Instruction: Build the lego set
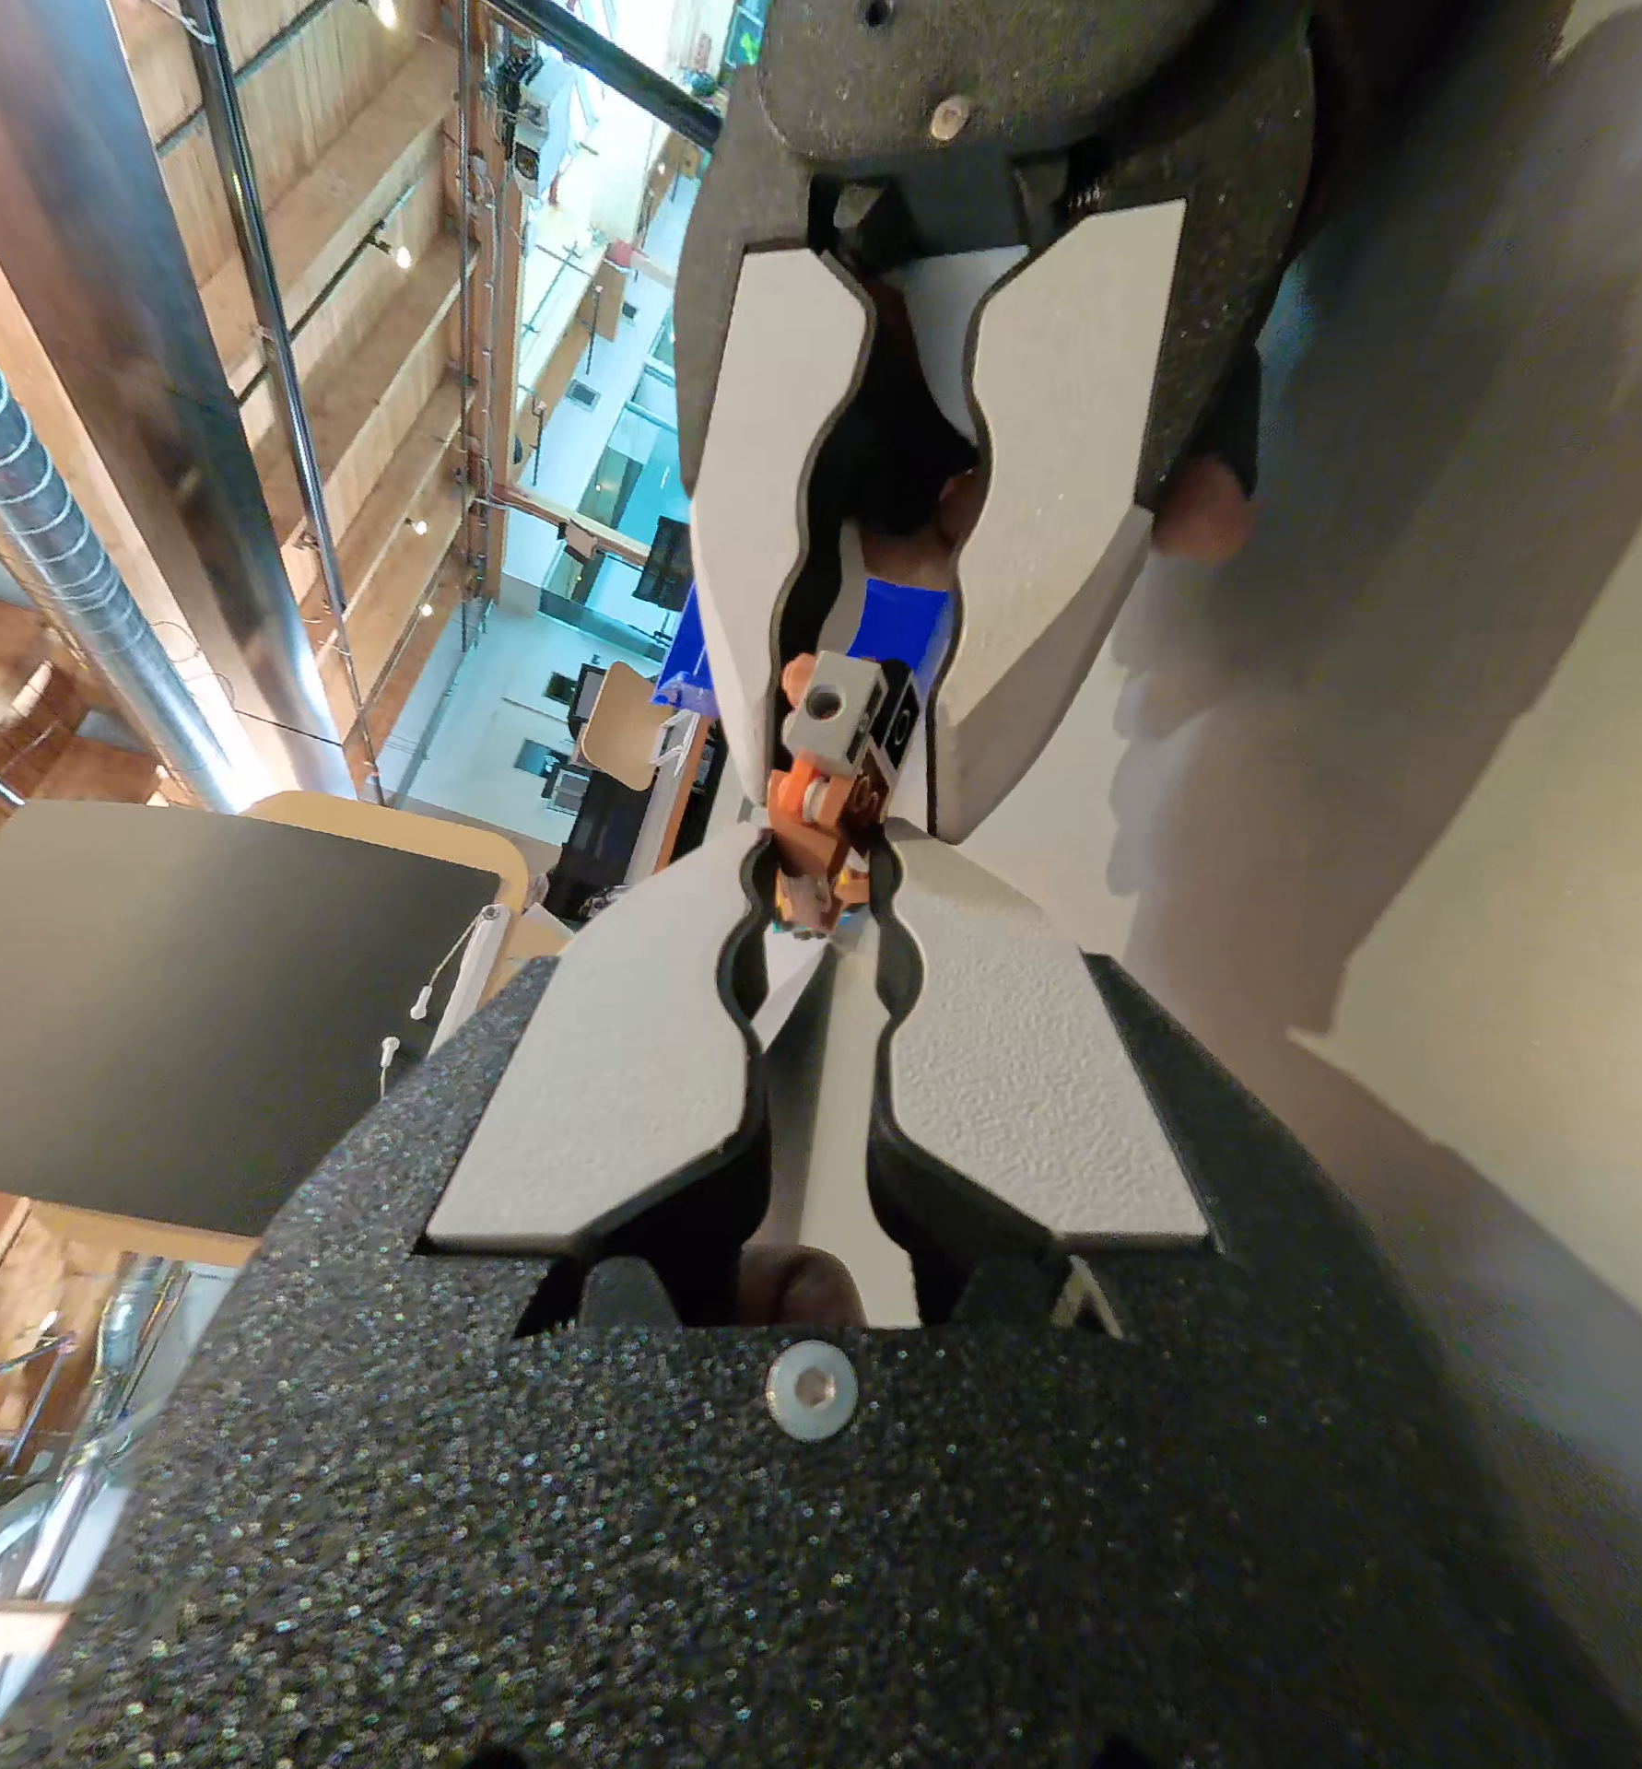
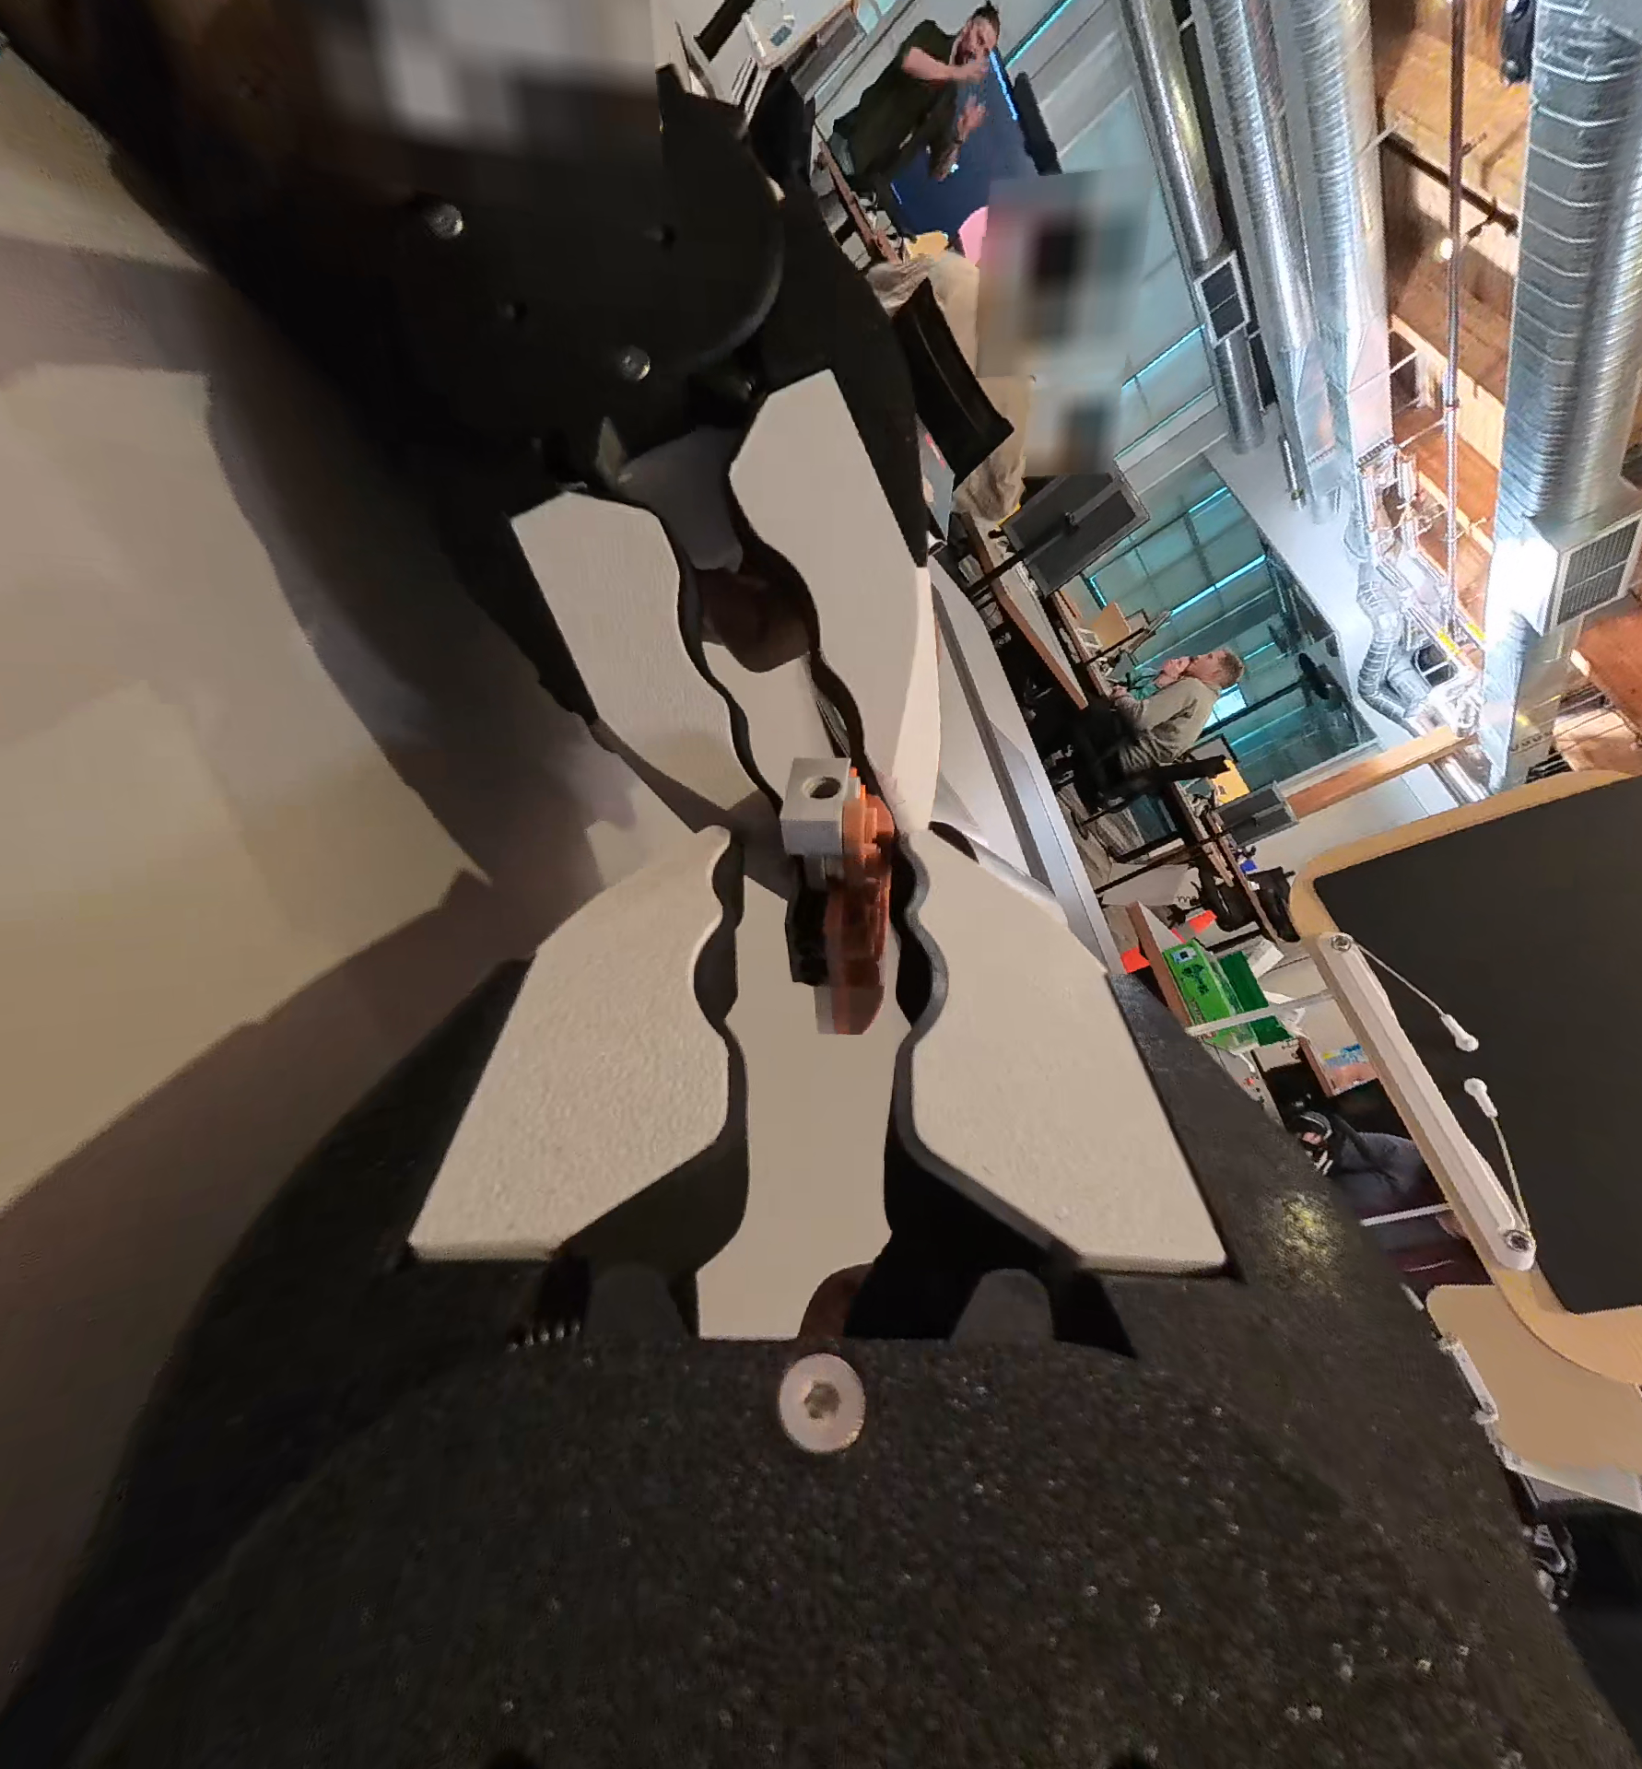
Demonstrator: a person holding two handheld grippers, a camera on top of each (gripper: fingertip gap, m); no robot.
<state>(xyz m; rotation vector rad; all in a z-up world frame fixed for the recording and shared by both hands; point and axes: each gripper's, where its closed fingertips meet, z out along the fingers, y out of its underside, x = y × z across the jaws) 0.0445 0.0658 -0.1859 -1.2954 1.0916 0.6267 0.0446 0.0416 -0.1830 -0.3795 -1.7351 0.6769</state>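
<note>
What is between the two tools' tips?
A small lego assembly: grey block and orange pieces. Left tool and right tool meet there, both views.

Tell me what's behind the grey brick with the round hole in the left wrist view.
Behind the grey brick sit a black piece and something blue, all framed by the right gripper. Its fingers cover whatever else lies there.

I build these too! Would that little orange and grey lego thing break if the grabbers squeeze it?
The lego piece looks hard and stiff, so probably no bending. It's several small bricks, so a hard twist between the left gripper and right gripper might pop some apart.
</note>
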